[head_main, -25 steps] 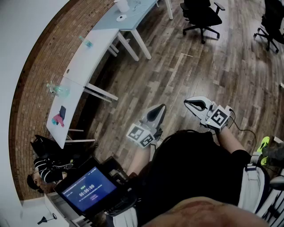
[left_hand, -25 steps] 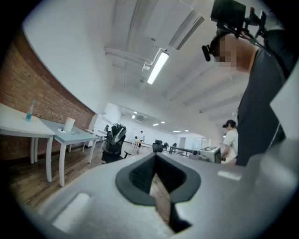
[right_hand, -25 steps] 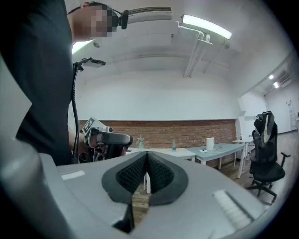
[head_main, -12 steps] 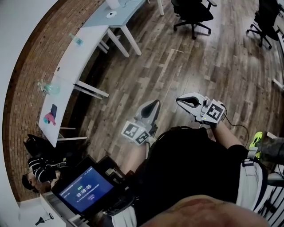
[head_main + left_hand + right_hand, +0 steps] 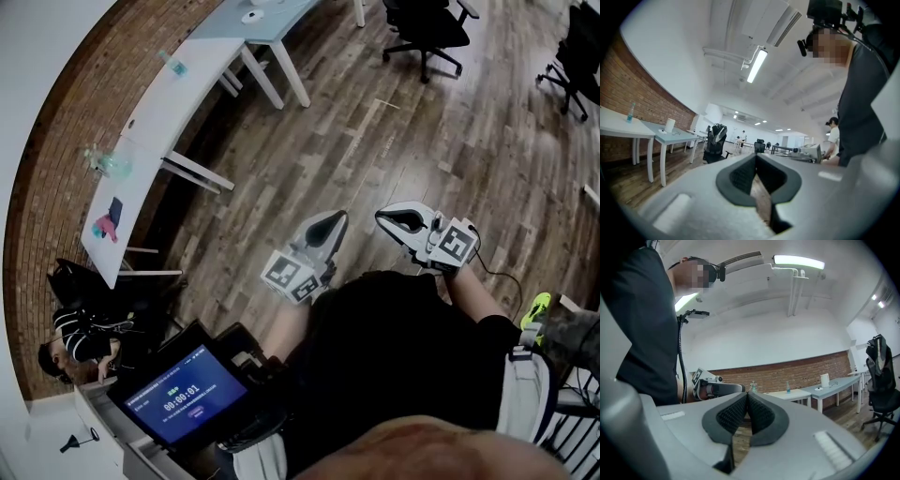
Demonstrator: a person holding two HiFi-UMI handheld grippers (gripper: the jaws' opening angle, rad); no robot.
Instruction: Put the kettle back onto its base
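No kettle or base can be made out with certainty. A white upright object (image 5: 670, 125) stands on a light-blue table (image 5: 281, 14) far off by the brick wall, next to a small round white thing (image 5: 252, 16). My left gripper (image 5: 335, 218) is held level in front of the person's body above the wooden floor, its jaws shut with nothing between them (image 5: 756, 158). My right gripper (image 5: 384, 217) is beside it, also shut and empty (image 5: 747, 395). The two tips point towards each other, a short gap apart.
White tables (image 5: 178, 103) line the curved brick wall, with bottles (image 5: 173, 64) on them. Black office chairs (image 5: 427, 23) stand on the wooden floor at the far side. A lit screen (image 5: 183, 394) sits at the lower left, near a seated person (image 5: 80, 337).
The head view has swung a little. Both grippers stay shut and close together in front of the body; the left one has drifted slightly.
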